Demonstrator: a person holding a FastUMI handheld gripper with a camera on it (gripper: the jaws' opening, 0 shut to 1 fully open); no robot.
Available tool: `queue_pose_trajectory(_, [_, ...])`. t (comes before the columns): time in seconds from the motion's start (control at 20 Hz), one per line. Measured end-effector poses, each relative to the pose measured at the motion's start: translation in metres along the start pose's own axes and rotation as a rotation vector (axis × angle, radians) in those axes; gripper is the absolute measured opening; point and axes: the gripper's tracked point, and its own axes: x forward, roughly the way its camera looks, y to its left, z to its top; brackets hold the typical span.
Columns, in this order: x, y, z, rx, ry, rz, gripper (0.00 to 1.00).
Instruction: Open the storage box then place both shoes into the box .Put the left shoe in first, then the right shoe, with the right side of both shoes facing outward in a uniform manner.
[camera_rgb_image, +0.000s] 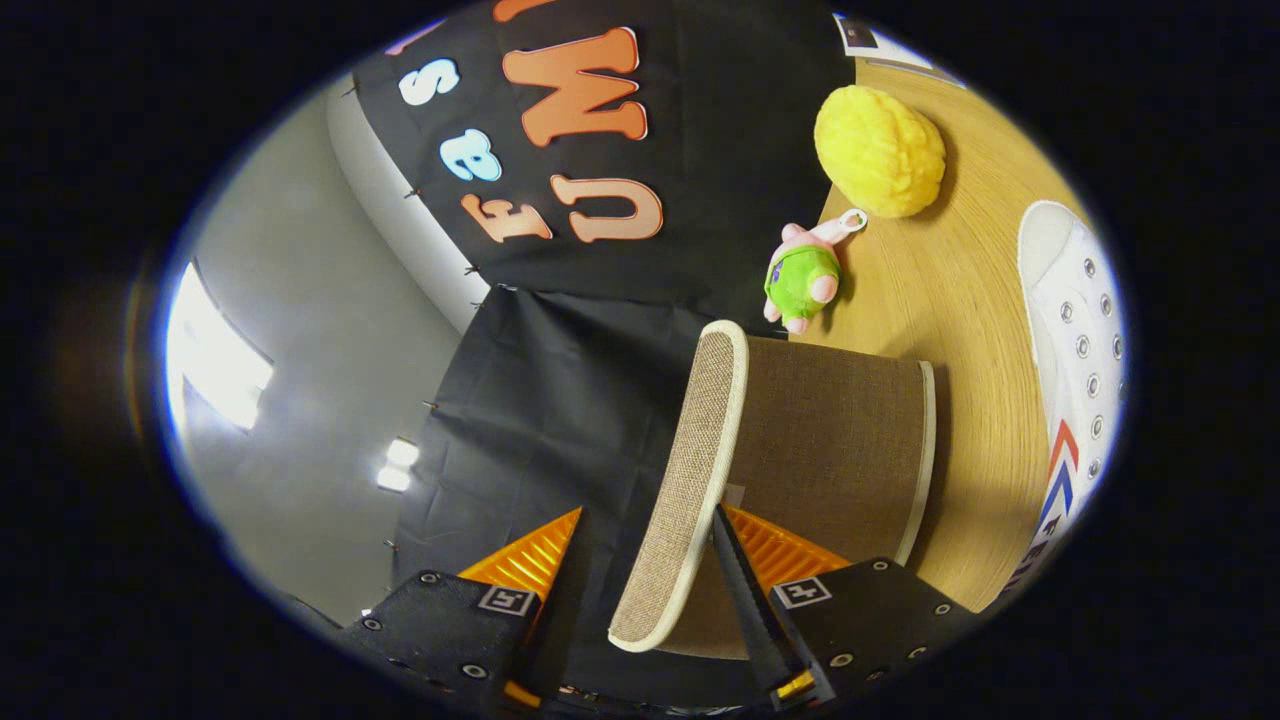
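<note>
The brown fabric storage box (830, 430) stands on the wooden table (960, 300), which appears turned on its side because the gripper is rolled over. The box's lid (690, 470), woven brown with cream trim, is swung up away from the box and runs between my fingers. My gripper (645, 510) is open around the lid. One finger lies against the lid's inner face, and a gap separates the other finger from its outer face. A white canvas shoe (1080, 370) with metal eyelets and a red and blue chevron lies on the table beyond the box.
A yellow plush ball (880, 150) and a small plush toy in green (805, 280) sit on the table beyond the box, near the black cloth wall (560, 400). A grey wall with bright light patches (300, 380) lies past the cloth.
</note>
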Motion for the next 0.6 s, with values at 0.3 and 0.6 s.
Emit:
queue_pose_trajectory(0.3, [0.03,-0.025,-0.014,0.047,0.013,-0.128,0.18])
queue_pose_trajectory(0.6, [0.043,-0.006,-0.016,0.088,-0.025,-0.106,0.0])
